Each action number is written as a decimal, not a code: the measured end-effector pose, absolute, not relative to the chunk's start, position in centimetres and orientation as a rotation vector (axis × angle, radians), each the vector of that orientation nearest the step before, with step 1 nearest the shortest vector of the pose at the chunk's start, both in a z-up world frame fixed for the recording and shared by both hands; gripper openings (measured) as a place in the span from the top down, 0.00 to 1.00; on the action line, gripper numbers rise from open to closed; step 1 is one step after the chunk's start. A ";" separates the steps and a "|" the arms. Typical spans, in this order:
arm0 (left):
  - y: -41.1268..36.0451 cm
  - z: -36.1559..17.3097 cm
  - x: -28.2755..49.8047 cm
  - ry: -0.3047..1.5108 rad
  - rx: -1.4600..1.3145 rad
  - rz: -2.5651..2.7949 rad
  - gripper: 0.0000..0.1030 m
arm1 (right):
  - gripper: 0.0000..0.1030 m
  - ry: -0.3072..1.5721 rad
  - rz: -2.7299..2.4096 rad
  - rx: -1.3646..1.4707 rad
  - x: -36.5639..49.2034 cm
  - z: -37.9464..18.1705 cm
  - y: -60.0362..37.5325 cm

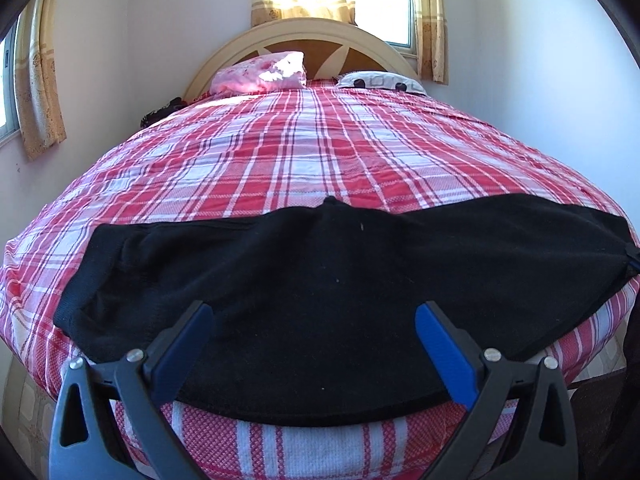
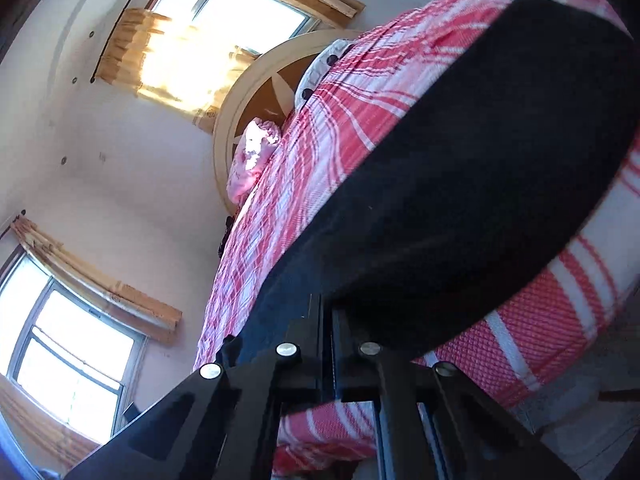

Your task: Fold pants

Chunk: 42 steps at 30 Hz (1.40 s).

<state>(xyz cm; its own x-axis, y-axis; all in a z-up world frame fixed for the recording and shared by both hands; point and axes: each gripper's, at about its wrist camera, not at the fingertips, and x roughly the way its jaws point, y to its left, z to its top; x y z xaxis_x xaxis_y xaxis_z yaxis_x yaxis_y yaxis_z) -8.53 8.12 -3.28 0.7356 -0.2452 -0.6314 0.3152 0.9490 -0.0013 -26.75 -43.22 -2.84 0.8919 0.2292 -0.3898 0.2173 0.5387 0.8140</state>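
Pants (image 1: 320, 280), black and of soft knit, lay spread crosswise along the near edge of the bed (image 1: 280, 152), on a red-and-white plaid cover, with the front hem slightly overhanging the mattress side. A small peak of cloth rose at the far middle edge, and the left end showed loose wrinkles. Left tool (image 1: 314, 316) hovered just above the near middle of the garment with its blue-padded fingers (image 1: 444, 352) spread wide and nothing between them. Right tool (image 2: 326, 320), seen in a strongly tilted view, had its fingers drawn together at the garment's edge with dark cloth running into them; it appeared to be pinching the pants, although the contact itself was dark and partly hidden. A pink pillow (image 1: 264, 72) and a patterned pillow (image 1: 380, 80) lay well apart at the headboard (image 1: 320, 36).

Judged risks at this stage: with only one end apparently held, a lift or pull by the right tool could drag the whole garment toward the overhanging edge and off the bed. The soft knit could slip from a shallow pinch. If the left tool closed on the top layer alone, the layers could separate and the fold come out uneven; the existing wrinkles could be trapped in it.
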 end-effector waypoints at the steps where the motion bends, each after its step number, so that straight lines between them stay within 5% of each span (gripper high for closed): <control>1: 8.1 -3.4 -8.4 0.681 0.111 -0.306 0.00 | 0.96 0.499 0.001 1.000 -27.1 -2.4 -43.3; 10: 6.8 -2.5 -8.8 0.650 0.131 -0.341 0.00 | 0.95 0.619 0.004 1.062 -26.3 -7.3 -43.1; 18: 4.3 -2.8 -8.5 0.651 0.148 -0.394 0.00 | 0.88 0.517 -0.148 0.972 -31.3 -2.8 -47.4; 19: 3.9 -2.9 -8.5 0.655 0.157 -0.395 0.00 | 0.71 0.457 -0.223 0.976 -32.8 -2.3 -48.9; 20: 3.6 -3.2 -8.4 0.660 0.167 -0.391 0.00 | 0.41 0.415 -0.288 0.990 -34.0 -2.1 -50.2; 22: 3.4 -3.5 -8.2 0.668 0.179 -0.379 0.00 | 0.25 0.338 -0.414 0.987 -36.1 -1.9 -52.4; 25: 3.2 -4.1 -8.0 0.690 0.192 -0.358 0.00 | 0.27 0.333 -0.504 0.936 -37.1 -1.4 -54.9; 29: 3.2 -4.8 -7.9 0.722 0.202 -0.330 0.00 | 0.54 0.382 -0.488 0.802 -35.4 -0.8 -56.5; 42: 2.9 -6.0 -7.5 0.761 0.200 -0.285 0.00 | 0.55 0.606 -0.534 0.696 -32.3 -3.2 -59.3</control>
